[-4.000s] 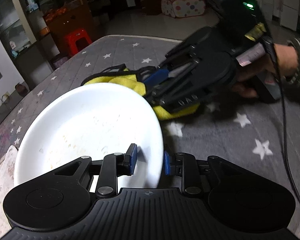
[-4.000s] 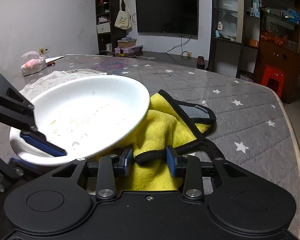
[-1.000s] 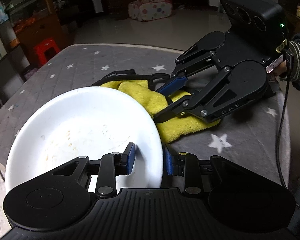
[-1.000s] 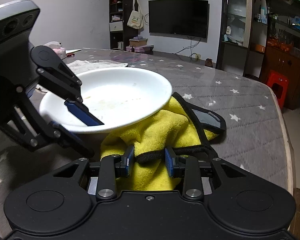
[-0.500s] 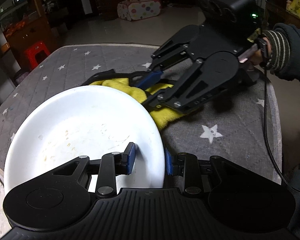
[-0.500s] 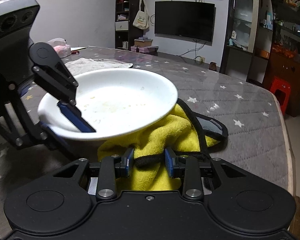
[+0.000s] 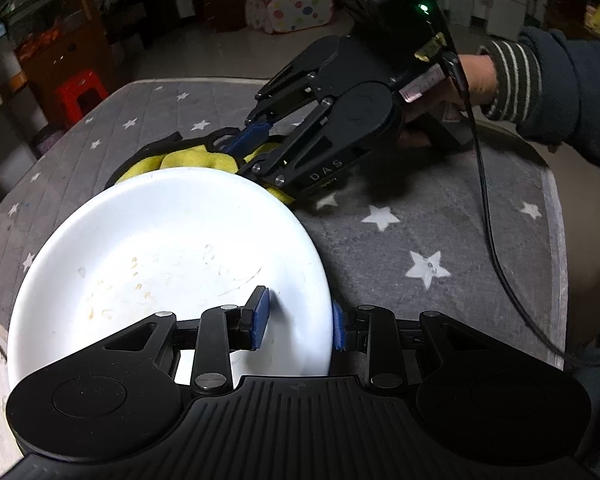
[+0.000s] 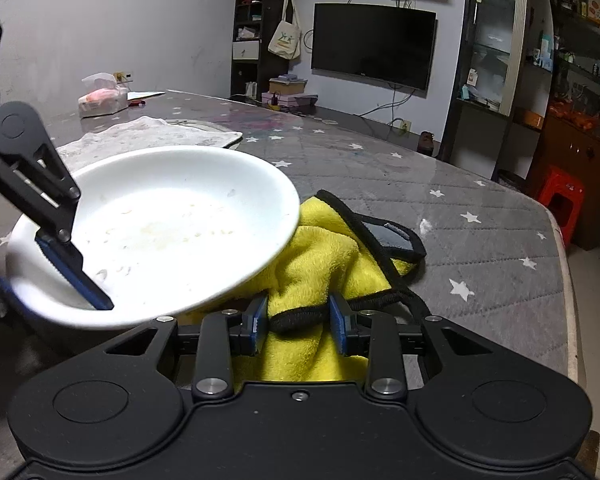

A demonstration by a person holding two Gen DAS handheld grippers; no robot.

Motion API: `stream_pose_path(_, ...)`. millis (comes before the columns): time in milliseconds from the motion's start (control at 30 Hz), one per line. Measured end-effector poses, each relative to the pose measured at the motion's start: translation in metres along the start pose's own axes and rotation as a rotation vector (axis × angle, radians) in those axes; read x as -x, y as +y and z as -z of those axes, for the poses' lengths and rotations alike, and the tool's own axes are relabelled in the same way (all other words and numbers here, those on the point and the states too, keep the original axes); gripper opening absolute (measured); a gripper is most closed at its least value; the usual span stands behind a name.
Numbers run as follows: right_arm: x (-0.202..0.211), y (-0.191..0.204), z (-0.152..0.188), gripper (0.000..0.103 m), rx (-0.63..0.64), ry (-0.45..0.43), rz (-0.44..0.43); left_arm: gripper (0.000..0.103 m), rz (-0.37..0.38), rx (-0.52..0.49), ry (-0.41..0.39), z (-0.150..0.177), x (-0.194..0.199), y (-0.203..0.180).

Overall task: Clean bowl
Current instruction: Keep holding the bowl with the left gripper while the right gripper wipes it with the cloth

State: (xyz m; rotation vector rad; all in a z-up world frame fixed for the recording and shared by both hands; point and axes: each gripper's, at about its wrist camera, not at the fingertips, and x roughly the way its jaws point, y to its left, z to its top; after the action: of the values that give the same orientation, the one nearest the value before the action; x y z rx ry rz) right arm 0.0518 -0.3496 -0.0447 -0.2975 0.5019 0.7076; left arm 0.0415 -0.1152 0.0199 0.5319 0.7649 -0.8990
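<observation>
The left gripper (image 7: 298, 316) was clamped on the near rim of the white bowl (image 7: 172, 256), one blue pad inside the bowl and the other outside, and held it tilted above the grey star-patterned table (image 7: 420, 220); pale food smears flecked the inside. The right gripper (image 8: 298, 318) had its pads pressed on the black-edged fold of the yellow cloth (image 8: 324, 256). The bowl's far rim hid much of that cloth, and whether the two touched could not be told.

My right gripper (image 7: 256, 148), clamped on the yellow microfibre cloth (image 8: 320, 264), has slid closer beside the white ceramic bowl (image 7: 168, 248).
</observation>
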Motion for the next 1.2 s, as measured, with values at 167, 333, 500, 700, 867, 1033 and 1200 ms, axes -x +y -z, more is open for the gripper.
stream_pose_path(167, 0.002, 0.003, 0.002, 0.034, -0.012, 0.002, 0.009, 0.038, -0.018, 0.042, 0.001, -0.005, 0.003, -0.007)
stream_pose_path(333, 0.006, 0.005, 0.005, 0.034, -0.019, 0.005, 0.013, 0.042, -0.055, 0.034, 0.003, -0.016, 0.001, -0.006)
stream_pose_path(500, 0.012, 0.005, 0.007, 0.034, -0.023, 0.004, 0.011, 0.041, -0.060, 0.021, 0.006, -0.018, -0.004, -0.006)
stream_pose_path(700, 0.025, 0.009, 0.014, 0.034, -0.028, 0.003, 0.011, 0.037, -0.053, -0.016, -0.003, -0.015, 0.000, -0.008)
stream_pose_path(867, 0.038, 0.018, 0.022, 0.034, -0.028, 0.003, 0.012, 0.036, 0.000, -0.050, -0.012, -0.011, 0.006, -0.011)
stream_pose_path(1033, 0.051, 0.027, 0.029, 0.034, -0.026, 0.004, 0.012, 0.035, 0.058, -0.070, -0.015, -0.008, 0.011, -0.012)
stream_pose_path(1200, 0.065, 0.035, 0.036, 0.034, -0.019, 0.011, 0.008, 0.034, 0.122, -0.121, -0.002, -0.006, 0.015, -0.014)
